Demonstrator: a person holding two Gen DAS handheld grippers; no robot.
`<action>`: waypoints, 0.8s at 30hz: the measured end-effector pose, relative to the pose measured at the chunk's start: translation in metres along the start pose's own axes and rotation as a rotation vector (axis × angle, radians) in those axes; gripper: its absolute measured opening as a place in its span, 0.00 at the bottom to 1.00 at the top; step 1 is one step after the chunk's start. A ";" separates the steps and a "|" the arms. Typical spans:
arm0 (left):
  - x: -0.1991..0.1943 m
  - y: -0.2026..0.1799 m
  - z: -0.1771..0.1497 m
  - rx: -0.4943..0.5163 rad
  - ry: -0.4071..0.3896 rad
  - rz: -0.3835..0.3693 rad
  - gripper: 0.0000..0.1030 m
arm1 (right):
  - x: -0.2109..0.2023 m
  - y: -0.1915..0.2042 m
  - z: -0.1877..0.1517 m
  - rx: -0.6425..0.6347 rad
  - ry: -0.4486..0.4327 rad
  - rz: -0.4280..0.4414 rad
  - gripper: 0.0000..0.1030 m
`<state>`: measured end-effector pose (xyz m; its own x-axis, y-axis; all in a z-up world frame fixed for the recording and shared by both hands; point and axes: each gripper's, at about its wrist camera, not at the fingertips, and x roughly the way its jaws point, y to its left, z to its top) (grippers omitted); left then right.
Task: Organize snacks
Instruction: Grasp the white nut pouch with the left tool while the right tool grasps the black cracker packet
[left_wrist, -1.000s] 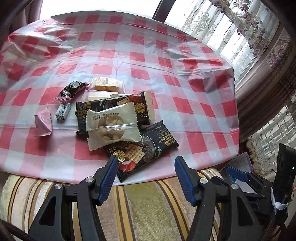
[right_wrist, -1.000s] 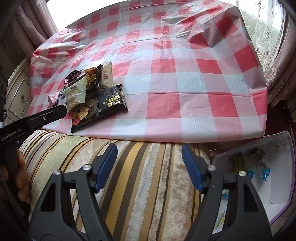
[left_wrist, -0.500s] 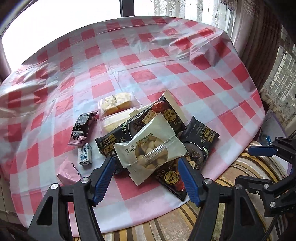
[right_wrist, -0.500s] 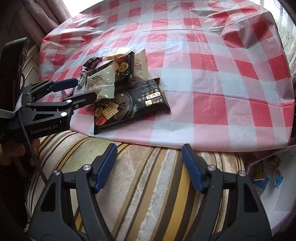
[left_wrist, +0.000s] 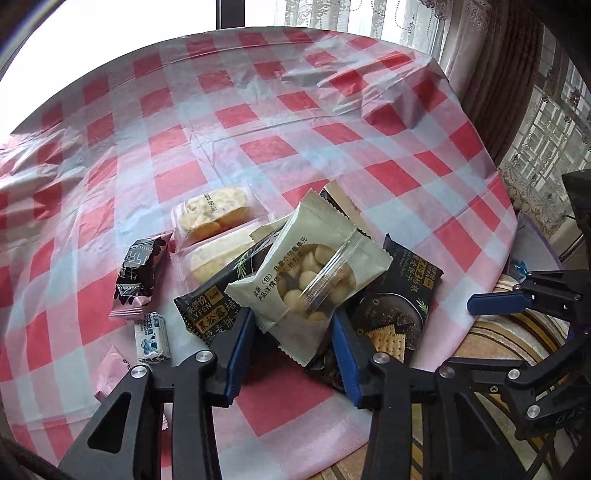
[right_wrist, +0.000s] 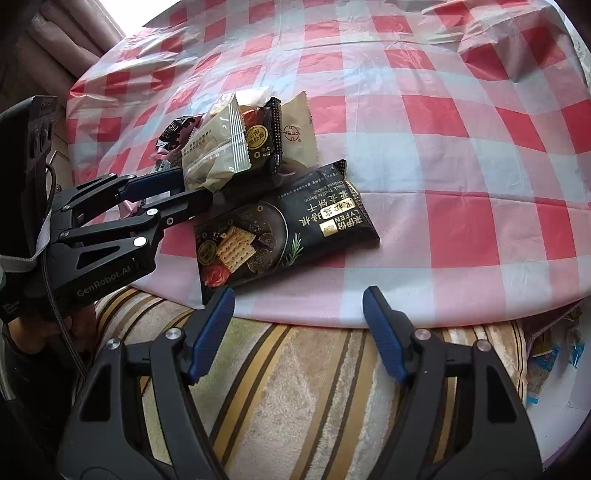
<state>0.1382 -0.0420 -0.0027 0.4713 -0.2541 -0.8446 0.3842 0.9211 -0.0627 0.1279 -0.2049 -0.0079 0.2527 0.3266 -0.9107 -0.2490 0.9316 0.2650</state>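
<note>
A cream nut packet (left_wrist: 314, 266) with a clear window lies on top of a snack pile on the red-checked tablecloth (left_wrist: 295, 110). My left gripper (left_wrist: 291, 339) has its jaws closing on the packet's near end, the pads pressing its sides. In the right wrist view the cream nut packet (right_wrist: 214, 151) stands tilted up from the left gripper (right_wrist: 192, 188). Two black cracker packs lie beneath it, one (left_wrist: 210, 306) under the packet and one (right_wrist: 288, 229) at the table's front edge. My right gripper (right_wrist: 299, 317) hangs open and holds nothing, just before that edge.
Two clear packs of pale cakes (left_wrist: 214, 210), a dark chocolate candy (left_wrist: 138, 269), a small white-blue candy (left_wrist: 151, 336) and a pink wrapper (left_wrist: 110, 373) lie left of the pile. A striped cushion (right_wrist: 295, 387) sits below the table edge. A white container (right_wrist: 554, 398) with wrappers stands at the lower right.
My left gripper moved in over the table edge, rolled, and its jaws narrowed onto the cream packet. My right gripper drew closer to the table's front edge, still open.
</note>
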 end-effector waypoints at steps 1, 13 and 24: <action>-0.002 0.002 -0.001 -0.008 -0.009 -0.011 0.35 | 0.003 0.003 0.003 0.005 0.001 -0.001 0.73; -0.011 0.038 -0.013 -0.198 -0.059 -0.057 0.05 | 0.027 0.018 0.035 0.146 0.000 -0.012 0.84; -0.019 0.051 -0.017 -0.267 -0.098 -0.062 0.58 | 0.051 0.039 0.060 0.040 0.009 -0.196 0.91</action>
<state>0.1358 0.0148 0.0009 0.5326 -0.3279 -0.7803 0.1979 0.9446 -0.2618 0.1868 -0.1422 -0.0247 0.2848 0.1371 -0.9487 -0.1588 0.9828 0.0944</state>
